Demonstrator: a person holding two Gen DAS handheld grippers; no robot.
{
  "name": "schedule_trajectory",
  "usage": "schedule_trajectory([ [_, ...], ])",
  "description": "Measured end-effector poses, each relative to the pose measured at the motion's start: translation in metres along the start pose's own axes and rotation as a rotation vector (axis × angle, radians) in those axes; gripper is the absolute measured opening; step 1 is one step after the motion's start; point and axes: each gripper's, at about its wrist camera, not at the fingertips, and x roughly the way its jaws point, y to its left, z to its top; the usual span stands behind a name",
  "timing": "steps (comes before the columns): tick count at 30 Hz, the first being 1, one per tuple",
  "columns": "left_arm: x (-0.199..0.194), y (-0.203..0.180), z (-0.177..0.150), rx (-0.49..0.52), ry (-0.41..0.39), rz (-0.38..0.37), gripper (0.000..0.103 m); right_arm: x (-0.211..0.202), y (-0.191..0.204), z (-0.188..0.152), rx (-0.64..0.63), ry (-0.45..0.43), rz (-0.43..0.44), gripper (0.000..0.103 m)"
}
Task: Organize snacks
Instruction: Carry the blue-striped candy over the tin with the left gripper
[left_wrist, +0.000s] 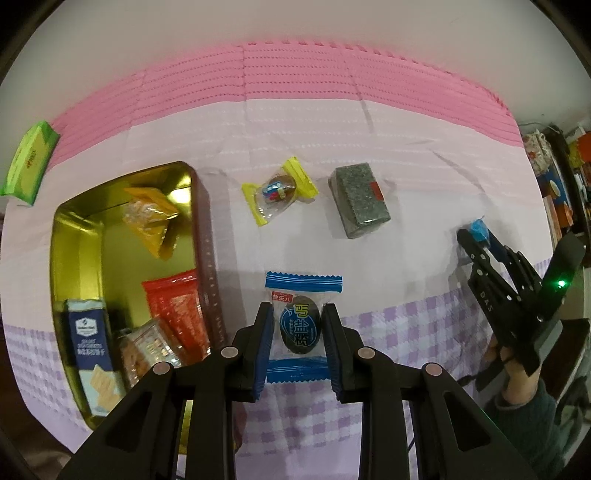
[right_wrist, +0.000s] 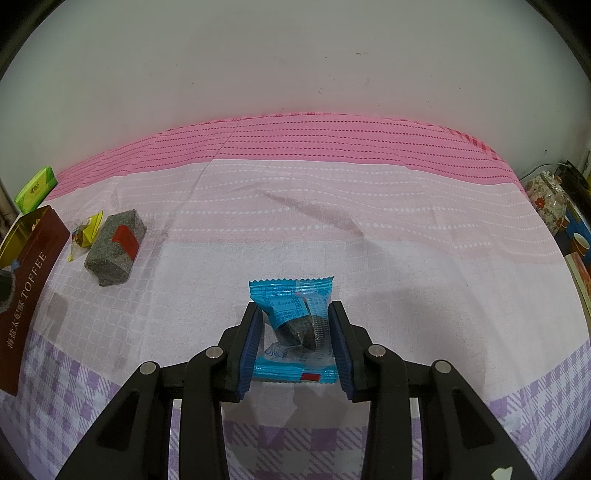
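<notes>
Left gripper (left_wrist: 298, 326) clenched on blue-sealed dark snack (left_wrist: 300, 325) beside gold tin (left_wrist: 201, 206) (several packets inside); right gripper (right_wrist: 295, 332) grasping cyan packet (right_wrist: 295, 325) over tablecloth (right_wrist: 406, 258).

Left gripper (left_wrist: 297, 343): matte black plastic with angular linkage arms, round silver pivot pins and ribbed blue pads (left_wrist: 263, 350) lining both fingers. Right gripper (right_wrist: 295, 347): the same black build with blue pads; its side carries pale lettering and a small green light. Behind it, a dark teal sleeve (left_wrist: 532, 417).
</notes>
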Motion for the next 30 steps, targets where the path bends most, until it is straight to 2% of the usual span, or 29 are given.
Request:
schedule_trajectory([
  [7, -0.028, 0.005, -0.005, -0.008, -0.033, 0.021, 0.028, 0.000, 0.000, 0.000, 0.000, 0.000, 0.000, 0.035],
  [14, -0.043, 0.025, -0.004, -0.043, -0.067, 0.050, 0.028, 0.000, 0.000, 0.000, 0.000, 0.000, 0.000, 0.035],
  [23, -0.063, 0.063, 0.001, -0.083, -0.113, 0.121, 0.028, 0.000, 0.000, 0.000, 0.001, 0.000, 0.000, 0.035],
  [30, -0.054, 0.103, 0.003, -0.146, -0.126, 0.151, 0.028, 0.000, 0.000, 0.000, 0.000, 0.000, -0.002, 0.035],
])
